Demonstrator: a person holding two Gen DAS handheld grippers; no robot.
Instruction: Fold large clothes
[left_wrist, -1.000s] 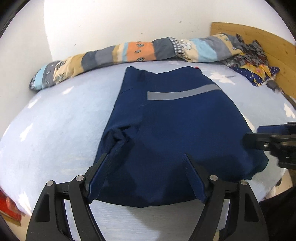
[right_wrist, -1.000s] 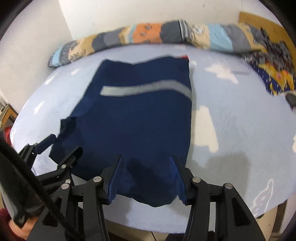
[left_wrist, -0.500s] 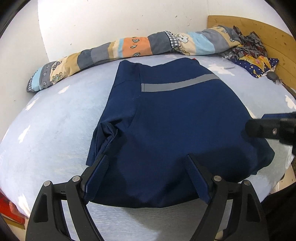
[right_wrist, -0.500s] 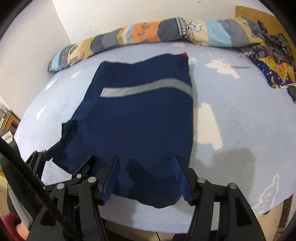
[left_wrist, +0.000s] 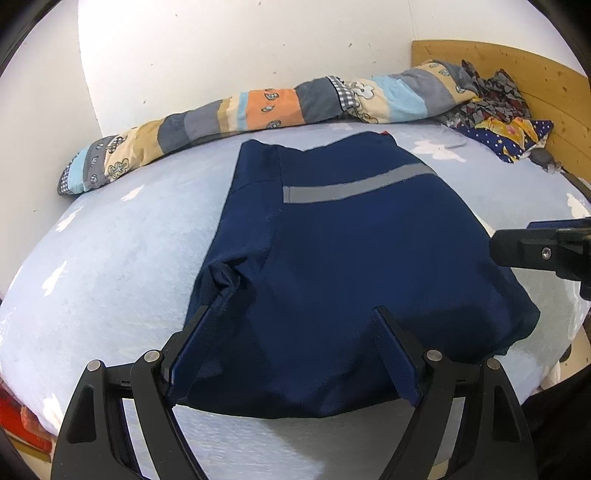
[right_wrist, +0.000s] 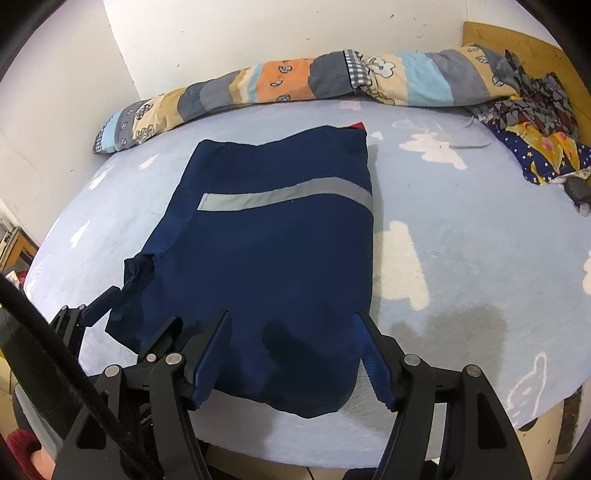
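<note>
Navy garment (left_wrist: 347, 266) is lying folded, roughly rectangular, on the light-blue bed (left_wrist: 110, 251), w/ a grey stripe (left_wrist: 354, 186) running across its far half. Near hem is sitting close to the front edge of the bed; a bunched cuff/sleeve end (left_wrist: 221, 280) is sticking out at the near-left corner.

Left gripper (left_wrist: 291, 325) is hovering over the near-left part of the garment, fingers (left_wrist: 192, 347) spread wide, nothing pinched btwn them. Cloth is showing through the gap but the pads are not pressing on it.

Right gripper (right_wrist: 291, 328) is hanging over the near hem, right of centre on the garment. Its jaws have just been opening; fingers (right_wrist: 212, 354) are now released, cloth lying flat beneath and btwn them, not gripped. From the right wrist view, the left gripper's tips are showing at lower left, beside the bunched cuff.

Surroundings: patchwork rolled blanket (right_wrist: 295, 77) is lying along the far edge of the bed against the white wall. Heap of patterned fabrics (right_wrist: 539, 125) is sitting at the far-right corner by the wooden headboard (left_wrist: 517, 77). Cloud print is showing on the sheet.
</note>
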